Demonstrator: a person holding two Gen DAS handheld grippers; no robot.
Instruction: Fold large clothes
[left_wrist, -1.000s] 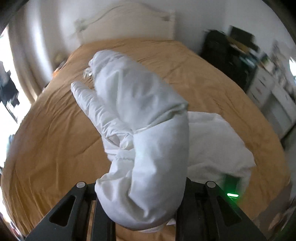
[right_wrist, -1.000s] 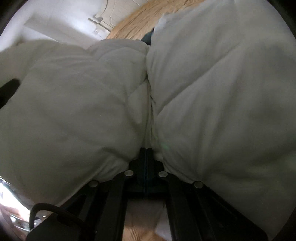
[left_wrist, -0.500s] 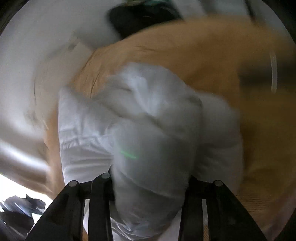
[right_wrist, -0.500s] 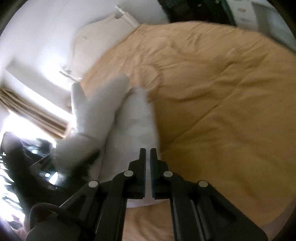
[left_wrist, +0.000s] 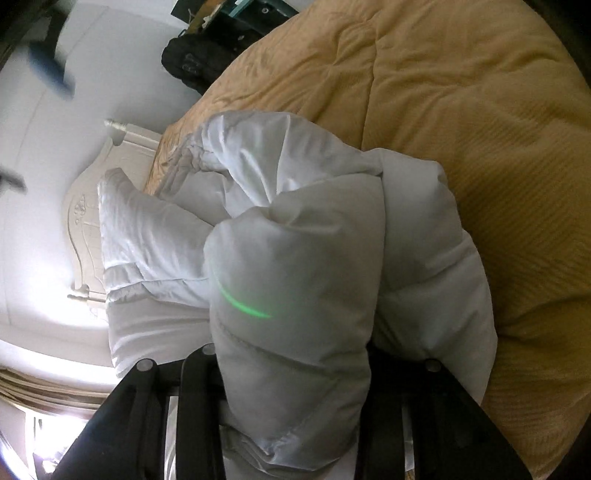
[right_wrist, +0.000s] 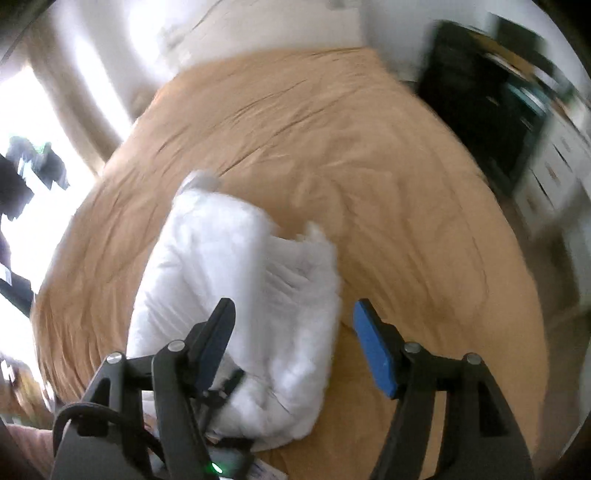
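Note:
A white puffy jacket lies bunched on the tan bedspread. My left gripper is shut on a thick fold of it, and the padded cloth bulges out between the two black fingers. A sleeve sticks out to the left. In the right wrist view the jacket is a folded white bundle on the bedspread. My right gripper hangs above the bundle's near end. Its jaws are opening, the blue pads stand wide apart, and nothing is between them.
A white carved headboard stands at the head of the bed, with a black bag beside it. Dark furniture and white drawers line the right wall. A bright window is on the left.
My left gripper rolled and sank with the jacket fold, laying it on the bed. My right gripper let go of the jacket, rose away from it and spread its jaws.

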